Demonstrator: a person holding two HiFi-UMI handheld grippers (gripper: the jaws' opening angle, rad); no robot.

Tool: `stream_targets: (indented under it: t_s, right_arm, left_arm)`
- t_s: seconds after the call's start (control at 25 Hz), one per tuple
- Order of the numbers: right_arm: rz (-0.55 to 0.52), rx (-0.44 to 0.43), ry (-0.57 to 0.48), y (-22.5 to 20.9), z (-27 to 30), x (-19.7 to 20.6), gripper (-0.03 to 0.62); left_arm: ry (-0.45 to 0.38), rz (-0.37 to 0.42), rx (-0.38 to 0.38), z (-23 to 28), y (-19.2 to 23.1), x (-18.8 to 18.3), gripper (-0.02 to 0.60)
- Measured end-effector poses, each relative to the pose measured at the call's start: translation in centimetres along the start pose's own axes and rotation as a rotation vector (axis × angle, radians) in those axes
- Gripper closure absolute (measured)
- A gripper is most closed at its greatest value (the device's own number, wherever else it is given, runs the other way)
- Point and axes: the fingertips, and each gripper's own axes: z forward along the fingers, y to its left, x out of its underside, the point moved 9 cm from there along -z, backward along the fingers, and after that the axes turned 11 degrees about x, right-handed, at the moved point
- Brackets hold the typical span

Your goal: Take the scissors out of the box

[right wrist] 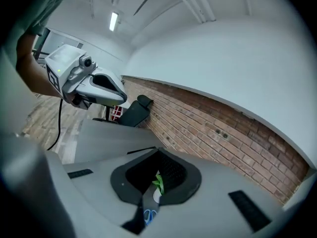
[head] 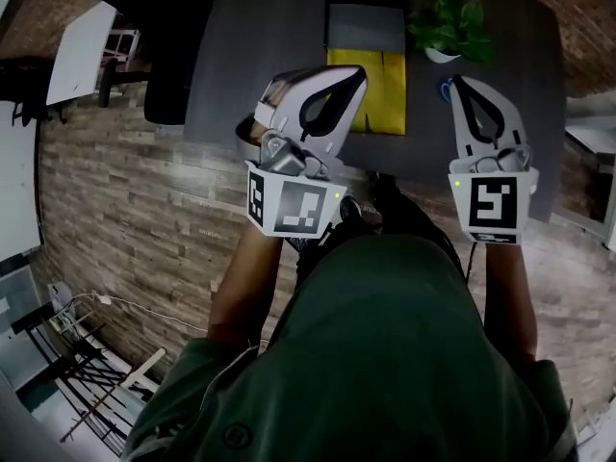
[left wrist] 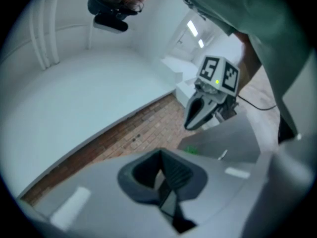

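Green-shirted and leaning over the grey table [head: 241, 56], holds the left gripper [head: 352, 77] and the right gripper [head: 462, 83] over its near edge, each with jaws drawn together and gripping nothing, only a thin slit left between the right pair. Finds the blue handles of the scissors [right wrist: 148, 216] just left of the right gripper's tip, to the right of the yellow box [head: 385, 89] at mid-table. Meets, farther off, a dark grey case [head: 364, 22] against the far edge and a potted plant [head: 448, 22] toward the far right corner.
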Motion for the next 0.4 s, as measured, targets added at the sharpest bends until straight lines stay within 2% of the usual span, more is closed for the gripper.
stream_targets:
  t_s: [0.2,0.4]
  right_arm:
    - [-0.027,-0.014,-0.015,1.8,-1.1,-0.6,0.588]
    - [-0.038,-0.002,-0.017,0.6,-4.3,-0.2,0.588]
  left_arm:
    - [0.008,-0.005,-0.041,-2.7,-0.9,0.7,0.58]
    - [0.003,0.006,-0.056,-3.7,-2.4,-1.6,0.58]
